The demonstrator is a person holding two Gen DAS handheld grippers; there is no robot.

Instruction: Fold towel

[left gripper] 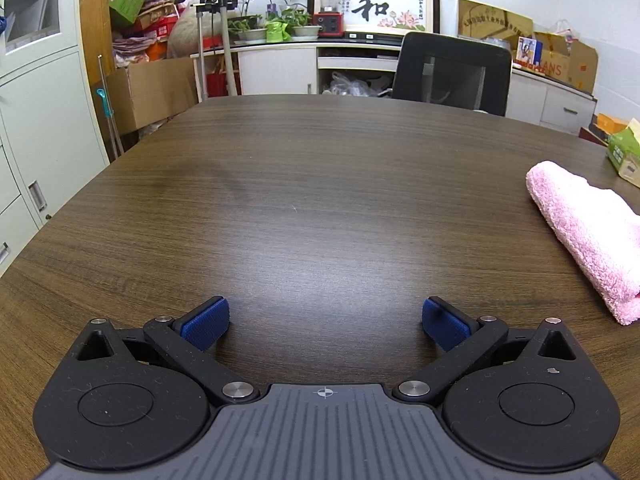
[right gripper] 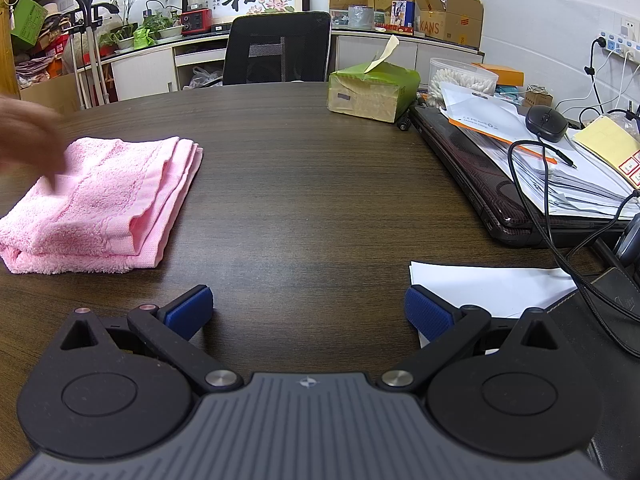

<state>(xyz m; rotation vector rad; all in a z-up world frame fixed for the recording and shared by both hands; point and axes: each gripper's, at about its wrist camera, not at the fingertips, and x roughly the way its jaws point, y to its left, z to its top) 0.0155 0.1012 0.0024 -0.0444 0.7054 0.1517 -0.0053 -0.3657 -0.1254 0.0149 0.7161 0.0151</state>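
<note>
Both wrist cameras sit low over the table [left gripper: 320, 200], facing the far chair [right gripper: 280, 48]; they share the towel [right gripper: 100, 200].

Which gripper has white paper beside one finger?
The right gripper: a white sheet lies by its right-hand finger; the left gripper has only bare table.

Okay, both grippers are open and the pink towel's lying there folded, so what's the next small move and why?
Probably hold both back: the pink towel already lies folded in layers on the table, a bare hand is blurred over it, and neither the left hand-held gripper nor the right hand-held gripper touches it.
</note>
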